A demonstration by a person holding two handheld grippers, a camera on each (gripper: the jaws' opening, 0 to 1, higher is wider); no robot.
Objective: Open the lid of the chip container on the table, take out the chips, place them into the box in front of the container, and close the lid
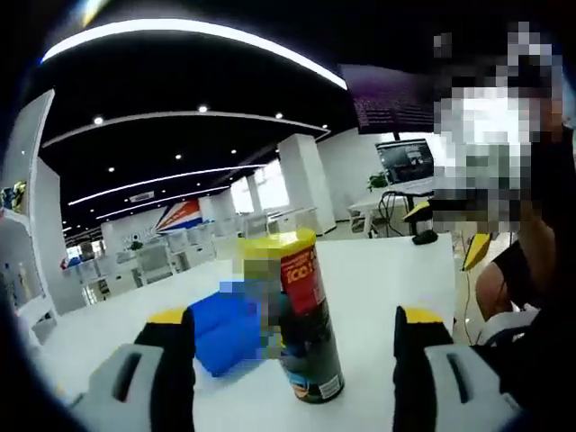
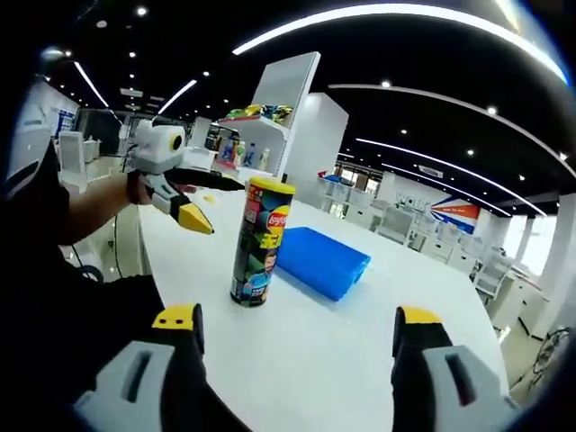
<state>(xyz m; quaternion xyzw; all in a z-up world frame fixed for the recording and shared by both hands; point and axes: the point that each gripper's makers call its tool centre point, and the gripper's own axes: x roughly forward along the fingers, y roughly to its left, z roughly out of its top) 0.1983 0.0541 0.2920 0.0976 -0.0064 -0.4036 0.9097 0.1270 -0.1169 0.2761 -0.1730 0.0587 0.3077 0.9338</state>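
Nearest to us, the left hand-held gripper [image 1: 292, 360] stands with its jaws wide apart and empty; the chip container [image 1: 301, 315] sits between them but farther off, untouched. We judge this framing deliberate: the jaws bracket the can so that a straight advance would bring them to either side of it. The right hand-held gripper [image 2: 297, 360] is likewise spread open and holds nothing, facing the can from the opposite side of the desk [image 2: 360, 342].

The chip container stands upright on the desk with its yellow lid [image 2: 271, 187] in place (so the opening step is not yet done). Just beside it lies the blue box [image 2: 322, 259], close enough to receive the chips without a long carry.

In the right gripper view, the left hand-held gripper hovers near the lid, its yellow tips slightly parted.
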